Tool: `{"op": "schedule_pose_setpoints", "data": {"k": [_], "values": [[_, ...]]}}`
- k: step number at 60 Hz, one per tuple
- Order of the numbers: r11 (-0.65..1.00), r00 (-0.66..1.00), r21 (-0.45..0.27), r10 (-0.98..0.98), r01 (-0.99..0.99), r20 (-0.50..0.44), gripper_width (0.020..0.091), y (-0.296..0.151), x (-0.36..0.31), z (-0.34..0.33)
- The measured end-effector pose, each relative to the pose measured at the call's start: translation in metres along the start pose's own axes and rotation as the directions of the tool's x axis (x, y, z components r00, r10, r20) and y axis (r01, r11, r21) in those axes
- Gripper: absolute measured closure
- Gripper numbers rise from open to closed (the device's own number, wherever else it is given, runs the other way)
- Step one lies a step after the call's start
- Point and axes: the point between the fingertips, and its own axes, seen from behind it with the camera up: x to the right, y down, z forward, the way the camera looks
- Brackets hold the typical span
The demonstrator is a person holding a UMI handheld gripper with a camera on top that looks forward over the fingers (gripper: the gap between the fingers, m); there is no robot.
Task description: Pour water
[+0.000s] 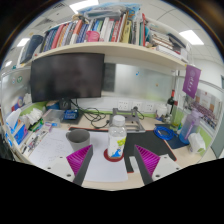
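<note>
Jaws (113, 158) spread wide, a water bottle (117, 138) standing between them, untouched

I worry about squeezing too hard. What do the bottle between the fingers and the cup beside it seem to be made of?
Bottle: probably thin clear plastic, glossy, since the desk shows through it; white cap, printed label. Cup: grey, matte, opaque; plastic or ceramic, I cannot tell which. The tool is open, the bottle standing between its fingers.

A bottle (117, 137) blocks the centre between the fingers (80, 160); a cup (77, 138) crowds its left; cables (95, 117) clutter behind.
</note>
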Motion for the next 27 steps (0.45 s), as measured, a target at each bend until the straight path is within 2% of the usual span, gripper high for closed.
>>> {"op": "schedule_pose_setpoints", "data": {"k": [10,27], "values": [[0.996,0.999,0.092,-0.014,0.017,-0.032,0.0261,-0.052,-0.002,-0.035],[0.994,0.999,0.113,0.006,0.0,-0.052,0.0267,-0.074,-0.007,-0.051]]}}
